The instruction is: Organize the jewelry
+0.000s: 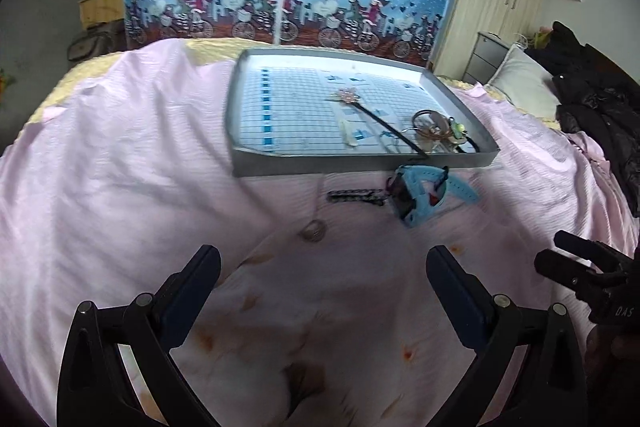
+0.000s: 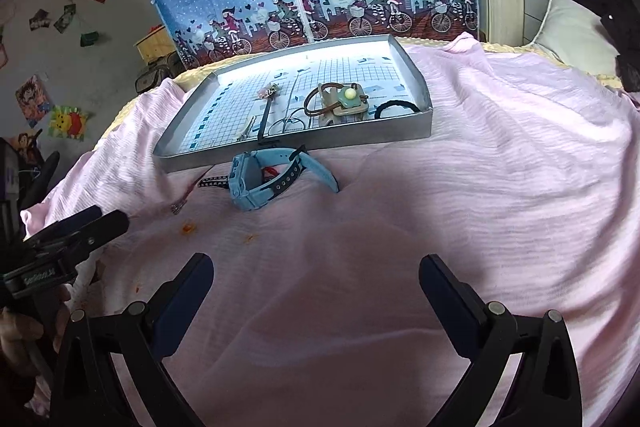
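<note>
Left gripper (image 1: pixel 323 269) and right gripper (image 2: pixel 316 277) both gaped, empty, above the sheet (image 2: pixel 500 187); blue watch (image 2: pixel 264 179) lay just beside the tray (image 2: pixel 304 147).

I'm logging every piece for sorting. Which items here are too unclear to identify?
- Small ring on the sheet: blurred in the left wrist view, tiny in the right.
- Patterned strap: one end hidden behind the blue watch.
- Tangle by the hair tie in the tray: overlapping, too small.
</note>
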{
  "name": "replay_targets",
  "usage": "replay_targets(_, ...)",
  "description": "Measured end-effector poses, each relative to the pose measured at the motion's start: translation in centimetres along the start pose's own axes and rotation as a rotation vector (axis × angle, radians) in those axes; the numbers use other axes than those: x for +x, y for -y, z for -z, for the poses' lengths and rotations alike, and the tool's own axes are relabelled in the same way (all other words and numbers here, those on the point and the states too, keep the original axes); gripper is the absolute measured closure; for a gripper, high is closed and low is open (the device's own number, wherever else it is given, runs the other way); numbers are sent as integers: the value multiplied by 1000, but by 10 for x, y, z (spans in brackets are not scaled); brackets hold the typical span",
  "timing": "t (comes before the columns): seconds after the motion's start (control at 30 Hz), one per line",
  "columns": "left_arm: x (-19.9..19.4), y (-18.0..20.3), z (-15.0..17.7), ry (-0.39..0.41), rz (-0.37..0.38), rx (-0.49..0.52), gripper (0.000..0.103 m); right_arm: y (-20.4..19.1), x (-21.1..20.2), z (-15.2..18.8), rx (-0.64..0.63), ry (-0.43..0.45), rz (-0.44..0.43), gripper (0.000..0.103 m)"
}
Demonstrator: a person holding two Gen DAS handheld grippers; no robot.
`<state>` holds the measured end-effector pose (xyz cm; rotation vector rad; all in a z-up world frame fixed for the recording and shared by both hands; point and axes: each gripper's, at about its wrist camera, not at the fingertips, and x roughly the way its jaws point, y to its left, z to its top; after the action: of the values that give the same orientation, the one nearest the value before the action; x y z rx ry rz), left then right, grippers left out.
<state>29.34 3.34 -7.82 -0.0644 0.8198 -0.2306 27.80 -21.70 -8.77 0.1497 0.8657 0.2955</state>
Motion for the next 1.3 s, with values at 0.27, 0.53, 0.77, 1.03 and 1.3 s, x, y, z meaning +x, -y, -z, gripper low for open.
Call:
replay_targets(0.27,31,3,-10,-57,70,5,38,6,18,-18,-19,29,-40,0)
replay_targets(0.53,51,-8,-3,-108,63,-43,46,14,58,-41,-3,55,-94,33)
replay_targets(0.77,63,-15,-4,-144,33,-72,48,3,94,-58,-64,13,-114,50)
replay_targets(1.03,78,-25,-7,-155,42,-117,53,7,115,-59,-33,-38,-150,61)
replay_targets(1.3,79,-28,-5,-137,33,-142,70,7,117,-58,-27,-35,-173,69)
